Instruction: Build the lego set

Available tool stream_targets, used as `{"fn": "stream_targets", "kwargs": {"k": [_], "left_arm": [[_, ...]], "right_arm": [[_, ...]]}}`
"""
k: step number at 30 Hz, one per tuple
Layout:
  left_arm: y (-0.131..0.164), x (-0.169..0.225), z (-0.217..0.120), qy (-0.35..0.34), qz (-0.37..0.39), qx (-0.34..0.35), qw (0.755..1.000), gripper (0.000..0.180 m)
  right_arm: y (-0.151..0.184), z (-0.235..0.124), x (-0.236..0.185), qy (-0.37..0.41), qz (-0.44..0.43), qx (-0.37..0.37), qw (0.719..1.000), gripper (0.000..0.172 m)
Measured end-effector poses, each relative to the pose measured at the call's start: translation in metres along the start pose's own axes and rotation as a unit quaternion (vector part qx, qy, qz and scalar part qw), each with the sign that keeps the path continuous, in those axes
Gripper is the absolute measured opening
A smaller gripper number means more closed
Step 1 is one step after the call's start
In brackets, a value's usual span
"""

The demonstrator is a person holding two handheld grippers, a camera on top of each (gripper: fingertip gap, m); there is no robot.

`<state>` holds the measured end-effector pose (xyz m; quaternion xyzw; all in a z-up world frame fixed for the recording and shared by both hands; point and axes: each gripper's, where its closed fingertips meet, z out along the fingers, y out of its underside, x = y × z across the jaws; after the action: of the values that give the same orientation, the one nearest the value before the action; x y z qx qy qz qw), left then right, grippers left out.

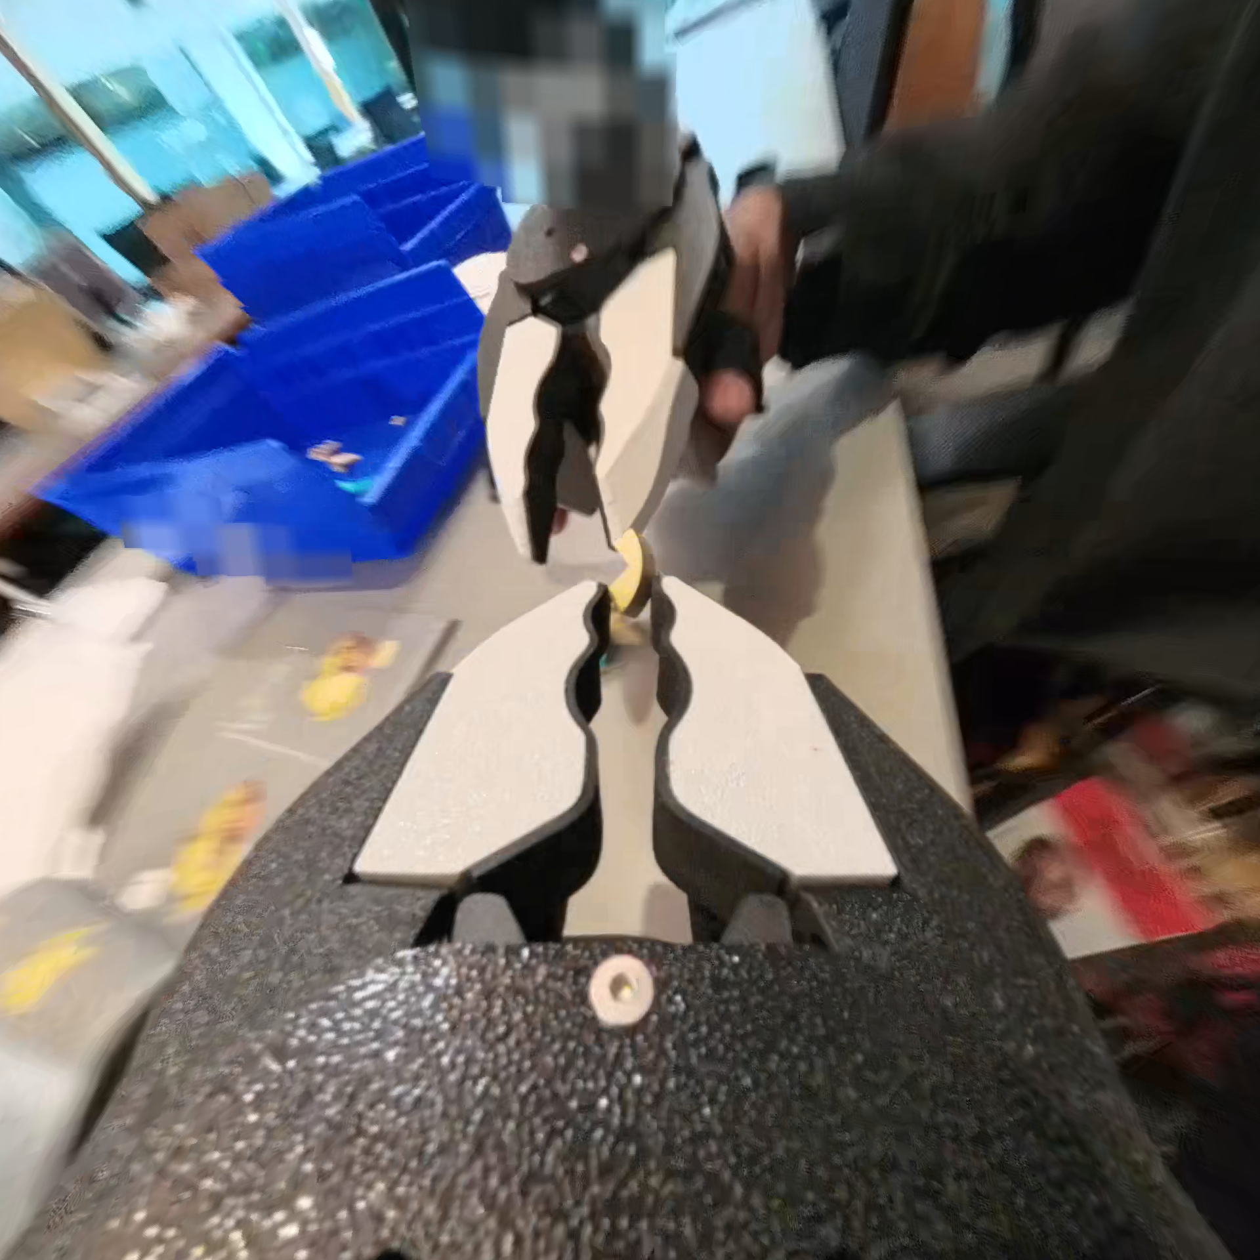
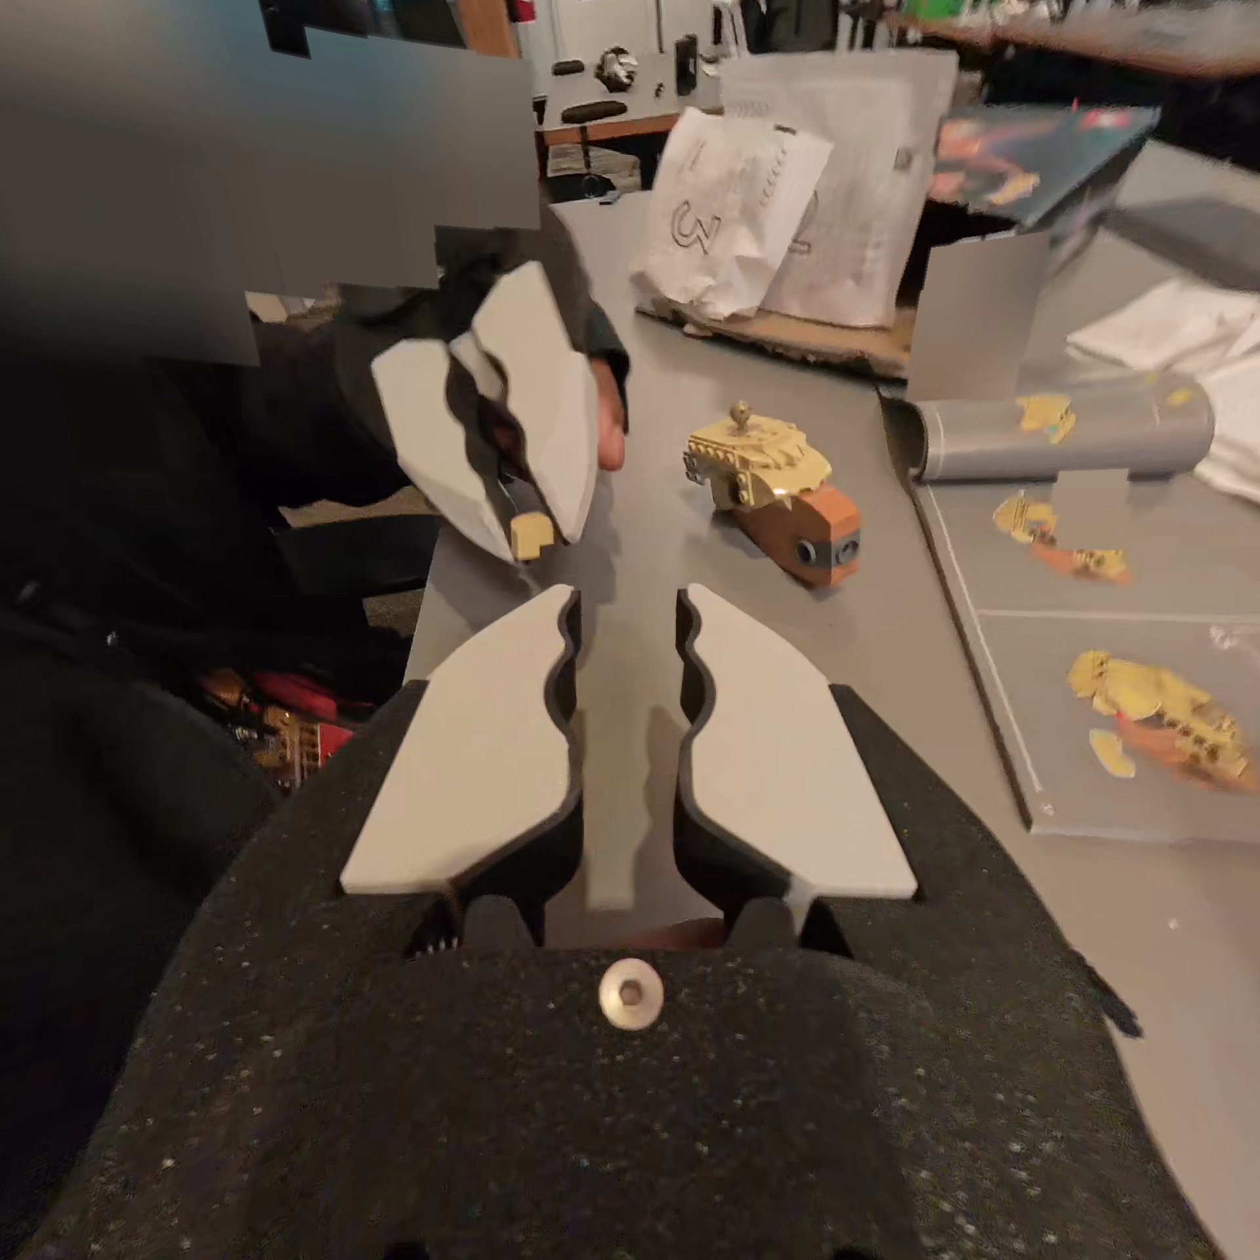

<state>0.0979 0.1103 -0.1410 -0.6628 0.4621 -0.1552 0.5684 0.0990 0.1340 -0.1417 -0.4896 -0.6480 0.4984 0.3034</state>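
Left gripper [image 1: 631,600] fingers clenched on a small tan brick [image 1: 633,576], pads pressing both sides, held above the grey table [image 2: 641,382]. Right gripper [image 2: 627,607] fingers spread apart, bare, tips near that brick. Tan-and-brown brick model [image 2: 774,494] sits on the table beyond.

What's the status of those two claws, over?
Left claw pinching a small tan brick piece at its tips. Right claw open, nothing in it, above the grey table. Tan-and-brown brick model stands apart, to its right.
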Motion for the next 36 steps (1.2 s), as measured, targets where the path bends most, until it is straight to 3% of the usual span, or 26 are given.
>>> {"fn": "stream_targets", "kwargs": {"k": [2,5,10,14,19,22,24,29,36], "left_arm": [[-0.012,0.004,-0.003,0.063,-0.129,0.051,0.988,0.011],[-0.030,0.006,-0.012,0.147,-0.258,0.135,0.945,0.011],[-0.050,0.016,-0.023,0.249,-0.325,0.221,0.885,0.011],[-0.050,0.019,-0.022,0.276,-0.348,0.226,0.867,0.011],[-0.045,0.023,-0.015,0.286,-0.362,0.200,0.864,0.011],[-0.040,0.014,-0.012,0.258,-0.375,0.192,0.870,0.011],[-0.034,0.005,-0.009,0.210,-0.363,0.180,0.890,0.014],[-0.020,0.001,-0.008,0.088,-0.221,0.130,0.963,0.020],[-0.011,0.003,0.001,0.060,-0.174,0.095,0.978,0.018]], "right_arm": [[-0.006,-0.003,-0.009,-0.021,-0.031,0.017,0.999,0.025],[-0.025,-0.006,-0.025,-0.052,-0.063,0.061,0.995,0.020],[-0.043,-0.006,-0.043,-0.083,-0.098,0.092,0.987,0.018],[-0.048,-0.003,-0.057,-0.112,-0.114,0.100,0.982,0.018],[-0.044,-0.002,-0.058,-0.117,-0.114,0.090,0.983,0.011],[-0.042,-0.001,-0.046,-0.091,-0.076,0.080,0.990,0.009],[-0.039,-0.002,-0.035,-0.066,-0.028,0.083,0.994,0.009],[-0.027,-0.003,-0.025,-0.063,0.117,0.106,0.985,0.008],[-0.018,0.001,-0.027,-0.076,0.143,0.098,0.982,0.009]]}}
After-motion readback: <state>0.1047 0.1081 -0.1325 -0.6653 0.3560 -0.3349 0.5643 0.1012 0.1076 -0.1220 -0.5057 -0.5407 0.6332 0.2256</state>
